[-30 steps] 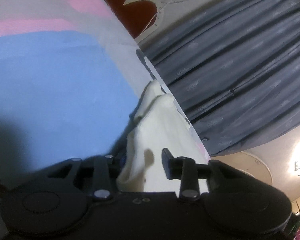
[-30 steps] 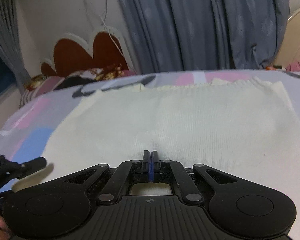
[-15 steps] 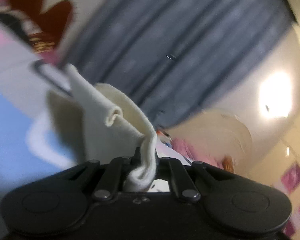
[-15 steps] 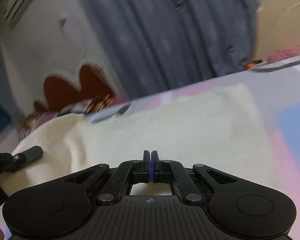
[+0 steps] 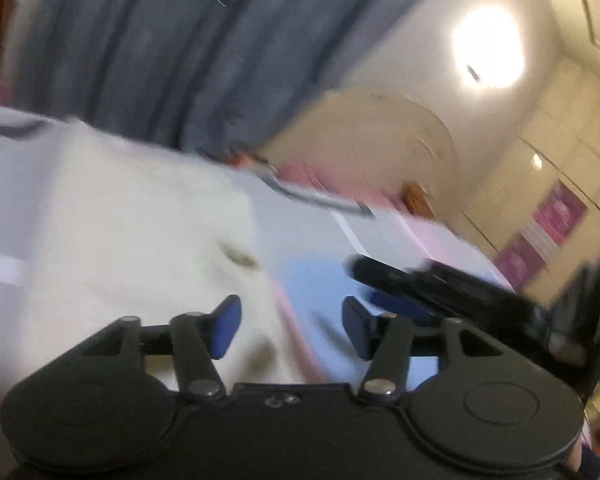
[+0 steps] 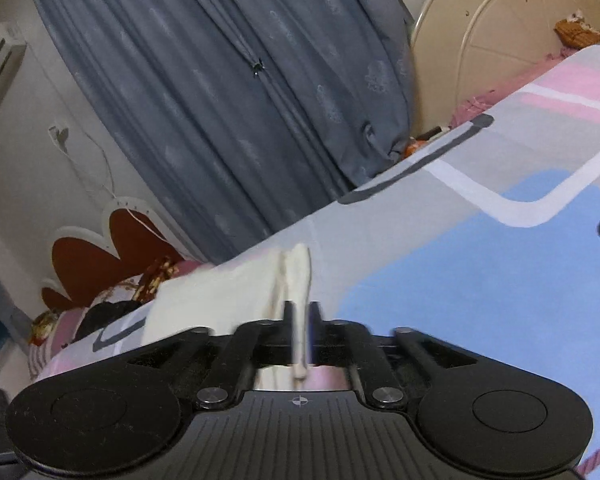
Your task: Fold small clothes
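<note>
Bed sheet [image 6: 480, 280], patterned in blue, pink and grey blocks, fills the lower part of both views; grey curtain [image 6: 228, 100] and a pale wall behind, a red scalloped headboard [image 6: 100, 256] at the far end in the right view.

Cloth [image 5: 120, 232]: cream knit, lying on the sheet. Left view is blurred, but it reads as a compact pale slab with a fairly straight right edge. Judged as one fold laid over, since the piece looks doubled along its near right edge in the right view. Not tidy yet; further folds and squaring probably remain.

Orientation: in the right view the cloth's long axis seems to run away from the camera toward the headboard, with the folded edge standing up near the fingers. Which end is neck or hem, cannot tell.

Left gripper [image 5: 292, 324]: fingers spread wide, nothing between them, poised just above the cloth's near right corner where it meets the blue patch.

Right gripper [image 6: 302, 320]: jaws parted by a narrow gap, a thin strip of cloth edge hanging between them; looks loose rather than pinched, though blur leaves that unsure. It also shows low at the right of the left view, over the blue patch.
</note>
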`<move>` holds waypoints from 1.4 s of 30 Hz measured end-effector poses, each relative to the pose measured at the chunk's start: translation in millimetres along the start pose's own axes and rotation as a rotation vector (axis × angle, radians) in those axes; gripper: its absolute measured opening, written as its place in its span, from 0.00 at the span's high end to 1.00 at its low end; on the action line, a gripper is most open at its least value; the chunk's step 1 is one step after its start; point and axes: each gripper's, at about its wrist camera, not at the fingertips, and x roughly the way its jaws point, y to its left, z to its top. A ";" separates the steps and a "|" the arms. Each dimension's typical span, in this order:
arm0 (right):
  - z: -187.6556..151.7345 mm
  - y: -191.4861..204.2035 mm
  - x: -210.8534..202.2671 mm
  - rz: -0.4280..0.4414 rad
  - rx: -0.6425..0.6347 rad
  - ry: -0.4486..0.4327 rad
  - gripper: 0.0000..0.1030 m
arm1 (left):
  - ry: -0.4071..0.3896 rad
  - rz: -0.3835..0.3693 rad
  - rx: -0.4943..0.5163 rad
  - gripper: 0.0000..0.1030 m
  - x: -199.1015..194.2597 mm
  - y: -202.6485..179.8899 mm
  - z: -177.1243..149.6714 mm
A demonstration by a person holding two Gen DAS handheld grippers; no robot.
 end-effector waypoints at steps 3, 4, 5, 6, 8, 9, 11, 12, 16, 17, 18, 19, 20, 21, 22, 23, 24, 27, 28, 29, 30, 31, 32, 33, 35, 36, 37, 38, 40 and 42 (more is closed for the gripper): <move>-1.2 2.4 -1.3 0.034 -0.029 -0.009 0.44 | -0.087 0.096 -0.045 0.45 -19.6 32.6 13.5; -3.1 5.8 3.0 0.056 -0.030 0.002 0.46 | -0.092 0.143 -0.053 0.45 -21.6 45.7 18.2; -4.0 9.2 7.6 0.082 -0.032 0.017 0.49 | -0.087 0.175 -0.069 0.45 -22.6 59.1 21.5; -6.6 14.5 14.6 0.096 -0.043 0.033 0.53 | -0.089 0.206 -0.093 0.45 -22.7 73.6 24.3; -10.6 28.0 27.4 0.122 -0.084 0.069 0.54 | -0.061 0.239 -0.115 0.45 -14.0 91.8 32.7; -13.9 35.2 36.8 0.125 -0.104 0.085 0.54 | -0.024 0.248 -0.120 0.45 -7.0 98.4 32.6; -19.3 43.2 54.4 0.120 -0.141 0.117 0.54 | 0.012 0.255 -0.119 0.45 -6.3 106.0 25.6; -21.5 45.4 63.4 0.116 -0.149 0.131 0.54 | 0.024 0.259 -0.112 0.44 -2.7 106.1 21.8; -27.7 50.7 89.1 0.095 -0.167 0.184 0.54 | 0.026 0.268 -0.104 0.45 -0.8 103.0 15.3; -28.8 51.3 93.9 0.088 -0.171 0.193 0.54 | 0.023 0.267 -0.109 0.44 0.7 102.7 18.1; -29.5 51.4 97.3 0.089 -0.173 0.199 0.54 | 0.022 0.265 -0.114 0.44 -5.6 106.3 17.7; -29.5 52.5 101.3 0.092 -0.174 0.206 0.54 | 0.024 0.263 -0.113 0.44 -5.2 106.8 17.3; -30.4 54.6 103.6 0.098 -0.176 0.211 0.54 | 0.026 0.265 -0.107 0.44 1.0 110.7 20.5; -29.5 56.0 105.1 0.102 -0.181 0.213 0.54 | 0.028 0.269 -0.096 0.44 1.9 109.6 20.9; -30.0 58.1 106.5 0.103 -0.191 0.214 0.54 | 0.031 0.274 -0.081 0.44 -0.5 108.6 18.6; -32.0 61.0 108.8 0.097 -0.207 0.217 0.54 | 0.034 0.280 -0.066 0.44 0.1 106.1 19.4; -34.3 64.2 111.9 0.085 -0.226 0.224 0.59 | 0.037 0.284 -0.054 0.44 3.5 105.2 19.6; -37.7 69.7 116.7 0.074 -0.260 0.225 0.82 | 0.048 0.277 -0.044 0.45 5.7 103.0 20.7; -38.2 70.9 115.7 0.082 -0.272 0.220 0.86 | 0.050 0.273 -0.042 0.46 5.3 102.3 21.9; -38.7 73.2 112.5 0.084 -0.291 0.207 0.87 | 0.052 0.265 -0.041 0.50 4.4 101.8 22.8; -38.6 74.8 107.4 0.085 -0.309 0.193 0.87 | 0.054 0.252 -0.036 0.51 3.4 99.1 24.5; -38.2 75.1 102.3 0.087 -0.314 0.179 0.88 | 0.057 0.245 -0.025 0.51 3.6 96.4 25.3; -37.5 73.9 96.8 0.090 -0.312 0.168 0.88 | 0.062 0.240 -0.009 0.51 4.9 92.5 25.7; -36.7 71.8 91.8 0.090 -0.308 0.160 0.88 | 0.069 0.246 0.009 0.50 7.0 88.0 26.1; -37.8 65.7 83.7 0.086 -0.297 0.150 0.88 | 0.075 0.251 0.040 0.49 11.5 80.4 25.4; -38.9 61.7 81.9 0.080 -0.290 0.150 0.88 | 0.084 0.255 0.063 0.49 14.5 77.3 24.5; -41.0 55.2 83.8 0.072 -0.273 0.162 0.88 | 0.096 0.258 0.076 0.48 17.5 76.5 23.3; -42.8 50.2 87.4 0.065 -0.254 0.178 0.88 | 0.115 0.256 0.077 0.47 21.2 77.7 21.8; -44.6 41.6 92.2 0.066 -0.220 0.190 0.88 | 0.136 0.242 0.066 0.45 25.6 82.3 19.4; -42.4 39.8 92.9 0.069 -0.201 0.190 0.88 | 0.138 0.233 0.066 0.44 22.3 84.1 21.3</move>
